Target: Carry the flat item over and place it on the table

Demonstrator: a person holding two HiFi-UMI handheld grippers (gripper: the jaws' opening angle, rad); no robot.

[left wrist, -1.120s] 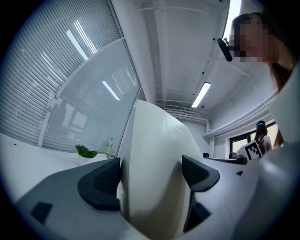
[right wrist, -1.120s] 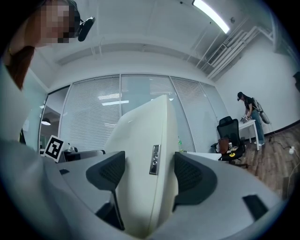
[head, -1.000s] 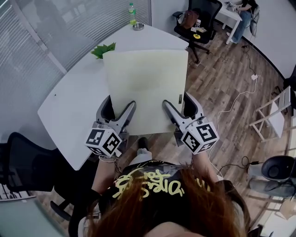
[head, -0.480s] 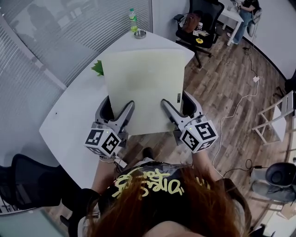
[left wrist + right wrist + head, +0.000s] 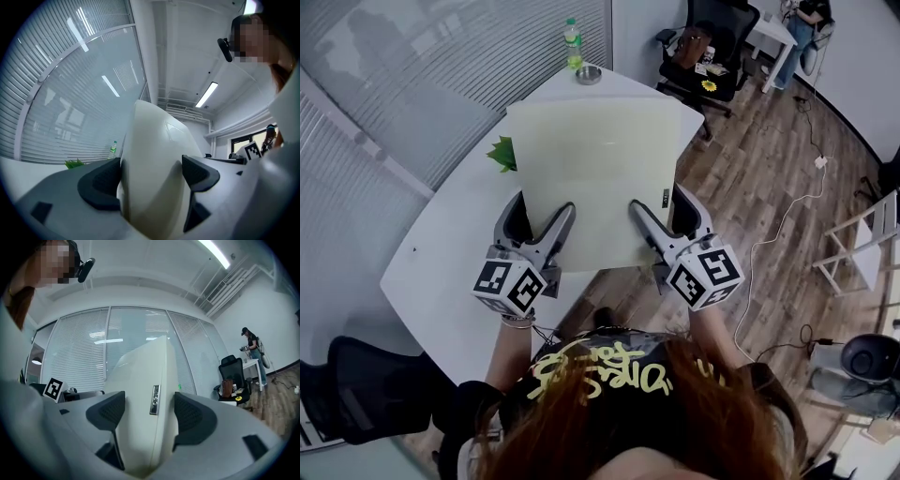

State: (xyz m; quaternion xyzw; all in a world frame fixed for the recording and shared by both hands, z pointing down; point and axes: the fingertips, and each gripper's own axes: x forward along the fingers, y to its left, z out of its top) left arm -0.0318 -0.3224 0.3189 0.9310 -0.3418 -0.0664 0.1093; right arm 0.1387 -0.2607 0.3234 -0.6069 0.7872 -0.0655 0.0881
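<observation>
Above the table [image 5: 441,253], over its near right edge, the panel [image 5: 595,178] is held by both grippers. It is kept nearly flat, and its far edge reaches toward the far corner, where a bottle [image 5: 573,42] and a small bowl [image 5: 589,73] stand. Some green leaves [image 5: 503,153] are seen just beside its left edge.

The carrying seems nearly done, because a big part of the panel is already over the table top. The panel is not yet laid down, as far as can be judged: its near edge hangs past the table edge, over the wooden floor [image 5: 750,187]. What is left is probably to bring it a little further over the table, to lower it, and then to let go.

The left gripper [image 5: 544,214] is clamped on the panel's near edge at the left, the right gripper [image 5: 661,208] at the right. In each gripper view the panel is seen squeezed between both pads. Both arms are stretched forward, side by side.
</observation>
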